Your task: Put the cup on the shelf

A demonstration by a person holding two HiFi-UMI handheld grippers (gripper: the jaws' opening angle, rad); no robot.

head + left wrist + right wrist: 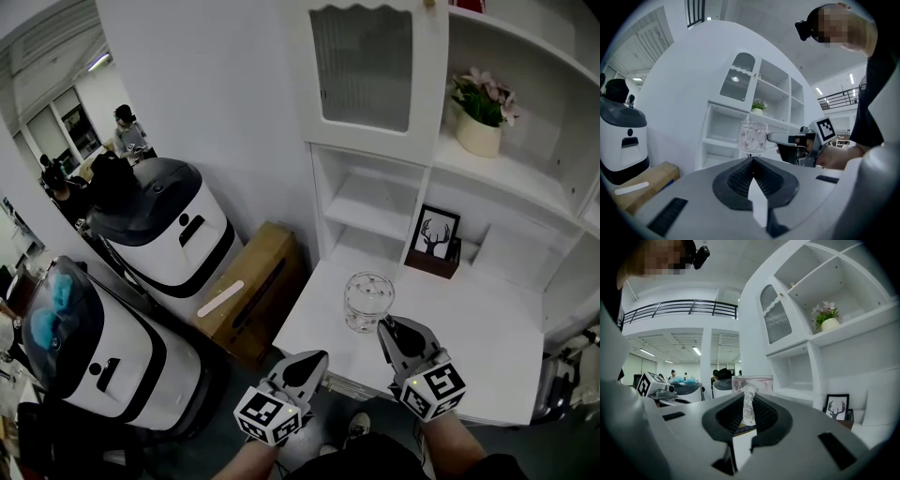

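Evidently right gripper (388, 327) pinches handle of cup (367, 302) ahead; left gripper (317, 358) pressed together.

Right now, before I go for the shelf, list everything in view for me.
cup: one, clear glass, pink print, above desk top
shelf unit: one, white, straight ahead
potted plant: one, pink flowers, cream pot, upper shelf
framed deer picture: one, black frame, back of desk top
cardboard box: one, brown, floor left of unit
machines: two, white and black, far left
people: at least two, colours unclear, background far left
left gripper: one, grey, shut, empty
right gripper: one, grey, shut on cup's handle
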